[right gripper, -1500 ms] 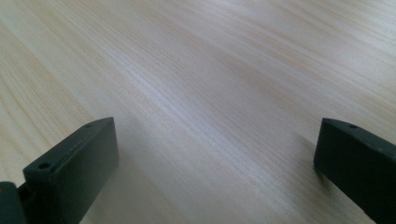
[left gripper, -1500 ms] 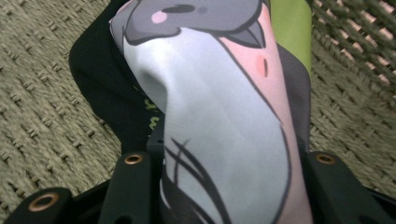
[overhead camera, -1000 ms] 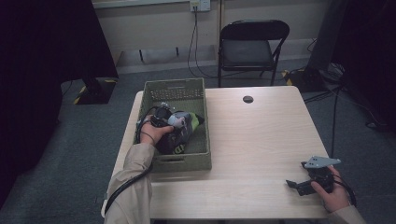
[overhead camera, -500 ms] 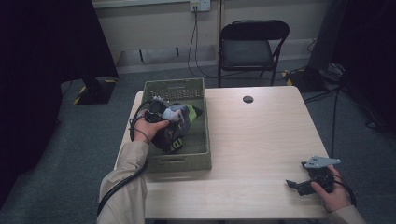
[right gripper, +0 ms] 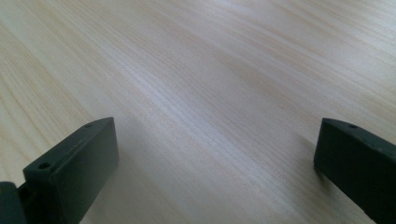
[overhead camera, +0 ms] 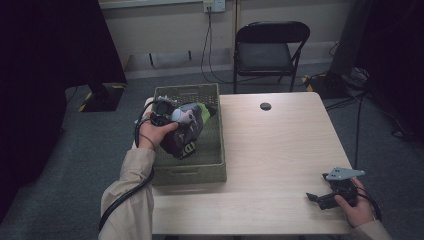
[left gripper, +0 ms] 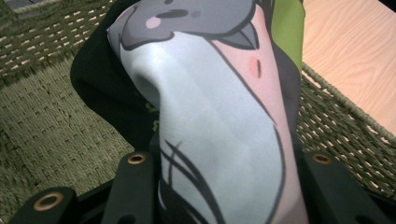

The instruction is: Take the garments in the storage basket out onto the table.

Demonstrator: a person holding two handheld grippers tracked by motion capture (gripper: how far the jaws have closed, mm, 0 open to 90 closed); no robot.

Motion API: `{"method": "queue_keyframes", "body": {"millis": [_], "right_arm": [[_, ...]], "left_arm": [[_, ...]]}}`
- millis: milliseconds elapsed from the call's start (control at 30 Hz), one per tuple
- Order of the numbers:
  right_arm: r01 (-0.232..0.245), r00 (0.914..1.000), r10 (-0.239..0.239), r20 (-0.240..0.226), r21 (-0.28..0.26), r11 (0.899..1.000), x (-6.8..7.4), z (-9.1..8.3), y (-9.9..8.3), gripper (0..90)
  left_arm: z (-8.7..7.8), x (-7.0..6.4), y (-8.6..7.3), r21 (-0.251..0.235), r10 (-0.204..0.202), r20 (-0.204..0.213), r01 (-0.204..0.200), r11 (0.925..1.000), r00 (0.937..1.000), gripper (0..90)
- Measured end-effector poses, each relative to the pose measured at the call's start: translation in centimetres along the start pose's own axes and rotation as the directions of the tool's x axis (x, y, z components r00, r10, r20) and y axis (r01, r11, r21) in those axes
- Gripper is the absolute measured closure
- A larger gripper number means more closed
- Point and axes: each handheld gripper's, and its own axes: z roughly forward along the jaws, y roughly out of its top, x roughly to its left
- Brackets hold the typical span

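The left tongs (left gripper: 219,186) are clamped on a soft printed bag (left gripper: 210,102), the jaws pressing it from both sides in the left gripper view. The bag is mostly black, with a pale grey cartoon figure outlined in dark lines, pink patches on it, and a strip of green along one edge. Its surface is smooth and slightly dented where it bends. In the high view the bag (overhead camera: 187,131) is held tilted above the left half of a green woven basket (overhead camera: 212,165), with white lettering showing on its lower black part; whether its lower end touches the basket floor cannot be told. The basket stands on the left side of the pale wooden worktop (overhead camera: 280,150).

The right tongs (right gripper: 215,163) are spread wide with nothing between them, low over bare wood near the worktop's right front corner, well apart from the basket. A small dark round disc (overhead camera: 265,106) lies near the far edge.
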Motion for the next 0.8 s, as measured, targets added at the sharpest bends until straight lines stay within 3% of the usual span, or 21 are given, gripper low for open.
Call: {"method": "queue_keyframes", "body": {"millis": [800], "right_arm": [[-0.001, 1.0, 0.001, -0.001, 0.0, 1.0, 0.0, 0.0, 0.0, 0.0]], "left_arm": [[-2.7, -2.3, 3.2, -0.072, 0.022, 0.022, -0.02, 0.9972, 0.9995, 56.7]]}}
